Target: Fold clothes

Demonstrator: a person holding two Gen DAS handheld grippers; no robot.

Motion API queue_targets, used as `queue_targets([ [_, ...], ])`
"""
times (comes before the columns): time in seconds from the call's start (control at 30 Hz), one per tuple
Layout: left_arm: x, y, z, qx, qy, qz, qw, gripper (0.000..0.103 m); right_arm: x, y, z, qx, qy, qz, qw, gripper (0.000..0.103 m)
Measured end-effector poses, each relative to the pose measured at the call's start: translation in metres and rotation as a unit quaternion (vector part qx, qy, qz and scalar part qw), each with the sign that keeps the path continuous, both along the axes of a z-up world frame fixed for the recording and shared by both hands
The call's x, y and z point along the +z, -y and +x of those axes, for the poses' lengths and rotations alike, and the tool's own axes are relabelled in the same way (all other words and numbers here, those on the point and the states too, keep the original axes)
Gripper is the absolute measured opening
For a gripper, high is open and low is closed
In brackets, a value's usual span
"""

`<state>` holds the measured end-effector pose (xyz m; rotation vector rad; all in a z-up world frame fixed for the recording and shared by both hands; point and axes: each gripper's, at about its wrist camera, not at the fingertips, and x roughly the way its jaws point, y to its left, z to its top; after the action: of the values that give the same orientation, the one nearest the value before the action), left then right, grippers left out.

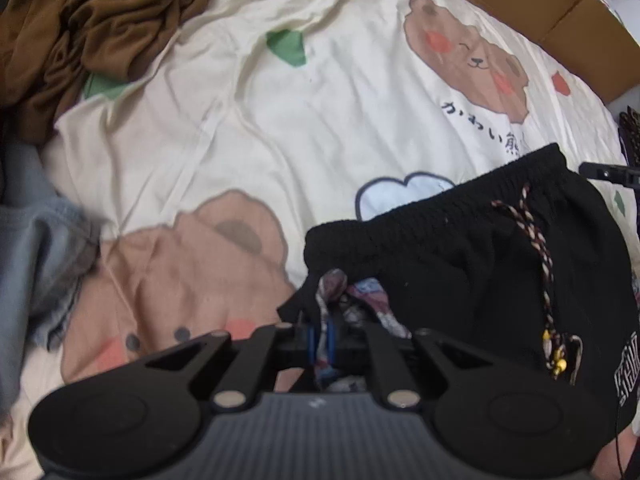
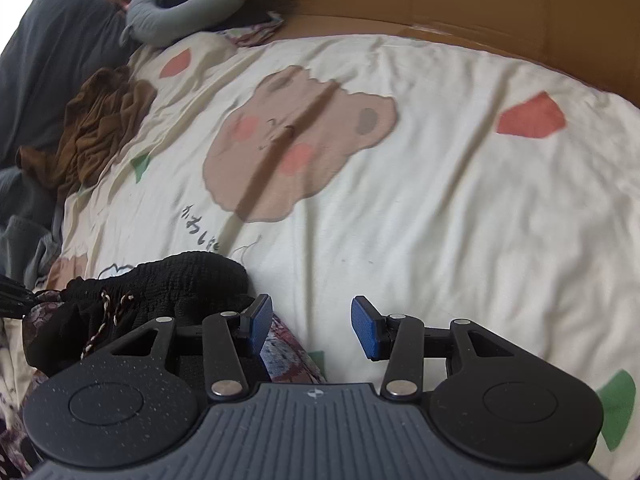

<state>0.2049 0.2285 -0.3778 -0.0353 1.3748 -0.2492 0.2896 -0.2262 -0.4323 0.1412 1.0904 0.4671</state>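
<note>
Pinching patterned cloth [image 1: 362, 300] beside black shorts [image 1: 460, 264], left claw [image 1: 320, 334] clamps; right claw [image 2: 312, 328] gapes empty.

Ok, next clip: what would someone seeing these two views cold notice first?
Probably the cream bedsheet printed with brown cartoon bears, which fills both views. Next, the black drawstring shorts lying low on it, with the left hand-held gripper shut on patterned fabric at their edge, while the right hand-held gripper stands open and empty beside them. A crumpled brown garment lies at the sheet's far left.
</note>
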Motion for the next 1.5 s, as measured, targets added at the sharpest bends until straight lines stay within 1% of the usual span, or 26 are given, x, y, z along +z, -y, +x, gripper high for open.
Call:
queue_targets([
  [0.23, -0.002, -0.007, -0.013, 0.011, -0.008, -0.007, 0.9999, 0.006, -0.015, -0.039, -0.009, 0.067, 0.020, -0.037, 0.997, 0.051],
  [0.33, -0.001, -0.010, -0.018, 0.015, -0.008, -0.009, 0.9998, 0.006, -0.019, -0.049, -0.017, 0.085, 0.033, -0.054, 0.994, 0.051],
  [0.43, 0.001, -0.012, -0.023, 0.020, -0.007, -0.010, 0.9997, 0.006, -0.019, -0.053, -0.023, 0.094, 0.041, -0.060, 0.993, 0.051],
  [0.63, 0.000, -0.018, -0.033, 0.029, -0.011, -0.012, 0.9994, 0.006, -0.019, -0.067, -0.038, 0.136, 0.060, -0.074, 0.986, 0.051],
  [0.83, -0.001, -0.019, -0.038, 0.036, -0.009, -0.014, 0.9992, 0.006, -0.023, -0.081, -0.035, 0.159, 0.065, -0.078, 0.982, 0.051],
  [0.87, 0.000, -0.019, -0.038, 0.036, -0.008, -0.014, 0.9992, 0.006, -0.024, -0.083, -0.034, 0.165, 0.067, -0.077, 0.981, 0.047],
  [0.93, 0.003, -0.019, -0.038, 0.036, 0.000, -0.012, 0.9993, 0.005, -0.021, -0.085, -0.035, 0.176, 0.072, -0.079, 0.979, 0.020],
  [0.97, 0.007, -0.019, -0.037, 0.036, 0.007, -0.011, 0.9993, 0.005, -0.019, -0.086, -0.036, 0.178, 0.074, -0.083, 0.978, 0.013],
  [1.0, 0.010, -0.019, -0.037, 0.035, 0.014, -0.010, 0.9992, 0.005, -0.017, -0.086, -0.037, 0.181, 0.076, -0.088, 0.977, 0.009],
  [1.03, 0.014, -0.019, -0.036, 0.036, 0.022, -0.010, 0.9991, 0.005, -0.015, -0.087, -0.038, 0.183, 0.078, -0.092, 0.976, 0.007],
  [1.07, 0.019, -0.019, -0.035, 0.036, 0.031, -0.011, 0.9988, 0.005, -0.013, -0.087, -0.038, 0.184, 0.080, -0.096, 0.975, 0.006],
  [1.17, 0.034, -0.018, -0.029, 0.034, 0.062, -0.018, 0.9973, 0.005, 0.000, -0.071, -0.037, 0.151, 0.083, -0.090, 0.981, 0.005],
  [1.3, 0.050, -0.008, -0.015, 0.022, 0.104, -0.030, 0.9939, 0.005, 0.021, -0.054, -0.041, 0.128, 0.111, -0.110, 0.979, 0.005],
  [1.5, 0.057, 0.023, 0.017, -0.016, 0.144, -0.051, 0.9881, 0.005, 0.045, -0.016, -0.041, 0.064, 0.128, -0.123, 0.982, 0.005],
])
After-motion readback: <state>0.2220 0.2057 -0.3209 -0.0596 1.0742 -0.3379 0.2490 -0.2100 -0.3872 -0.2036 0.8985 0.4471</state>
